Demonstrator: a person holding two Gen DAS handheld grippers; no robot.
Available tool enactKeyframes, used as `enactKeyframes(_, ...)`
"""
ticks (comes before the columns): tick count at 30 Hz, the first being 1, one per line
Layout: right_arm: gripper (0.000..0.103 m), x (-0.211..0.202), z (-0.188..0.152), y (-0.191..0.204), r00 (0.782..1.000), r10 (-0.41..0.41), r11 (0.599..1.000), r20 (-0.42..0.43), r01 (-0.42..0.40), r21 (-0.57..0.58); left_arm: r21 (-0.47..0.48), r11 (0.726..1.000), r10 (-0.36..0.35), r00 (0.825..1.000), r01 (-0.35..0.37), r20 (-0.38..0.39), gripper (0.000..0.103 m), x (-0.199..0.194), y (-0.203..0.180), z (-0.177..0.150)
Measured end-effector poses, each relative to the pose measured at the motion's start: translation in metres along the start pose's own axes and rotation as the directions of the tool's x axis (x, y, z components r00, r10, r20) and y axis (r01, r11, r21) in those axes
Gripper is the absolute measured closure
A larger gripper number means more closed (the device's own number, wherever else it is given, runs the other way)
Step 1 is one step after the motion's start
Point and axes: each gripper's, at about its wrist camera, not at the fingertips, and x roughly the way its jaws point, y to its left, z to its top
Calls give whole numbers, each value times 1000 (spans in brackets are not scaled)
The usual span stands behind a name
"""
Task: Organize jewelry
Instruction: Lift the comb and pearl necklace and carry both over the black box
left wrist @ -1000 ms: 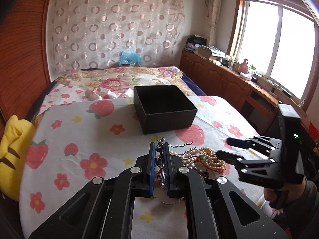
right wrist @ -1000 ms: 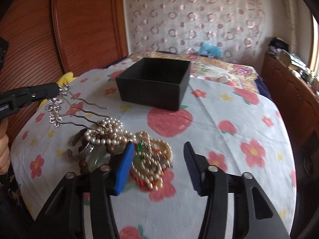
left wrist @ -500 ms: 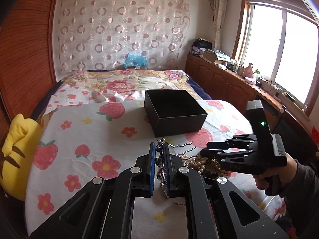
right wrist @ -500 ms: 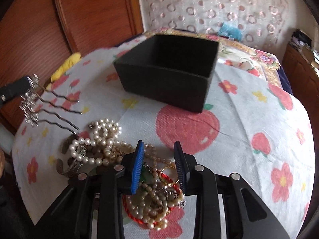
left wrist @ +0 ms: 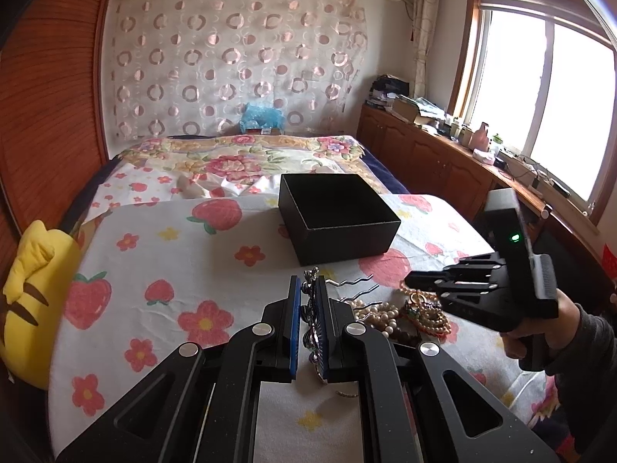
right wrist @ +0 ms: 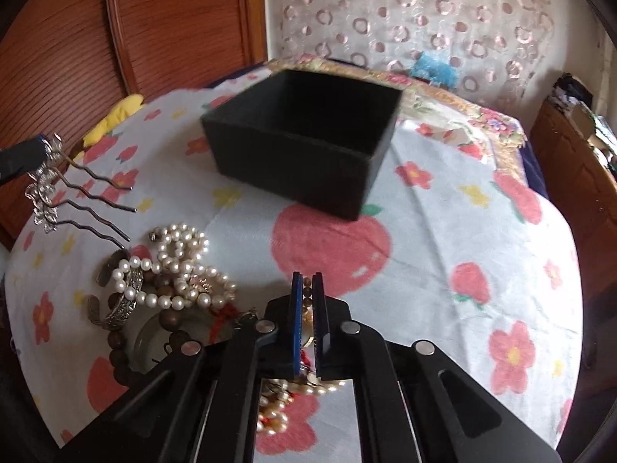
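Observation:
A silver hair comb with wavy prongs is held above the strawberry-print cloth, and my left gripper is shut on its flowered top. The same comb shows at the left edge of the right wrist view. My right gripper is low over the jewelry pile. Its jaws are closing to a narrow slit, and the pads press on a strand of beads. A pearl necklace, a silver cuff and brown wooden beads lie left of it. The open black box stands beyond.
A person's hand grips the right tool's handle. A yellow plush lies at the cloth's left edge against a wooden panel. Wooden cabinets run under the window at right. A floral bedspread lies behind the box.
The right gripper pushed forward and down into the pile, and its jaws went from wide apart to pinched on beads. The left gripper kept the comb and stayed about where it was.

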Motion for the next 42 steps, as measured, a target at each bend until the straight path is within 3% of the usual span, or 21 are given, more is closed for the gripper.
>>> enactKeyframes(8,98,-55,15,-6,989,-35,999,141,34,6,7,1000,9,1000,-10,10,96,0,0,7)
enactKeyframes(18,98,-117,48,-3,958,-57,998,281,66,-24,7,1000,9,1000,-9,30,96,0,2,20)
enactKeyframes(42,98,-164,144,-20,901,-68,996,429,89,-28,58,998,2,997,-7,83,96,17,-5,64)
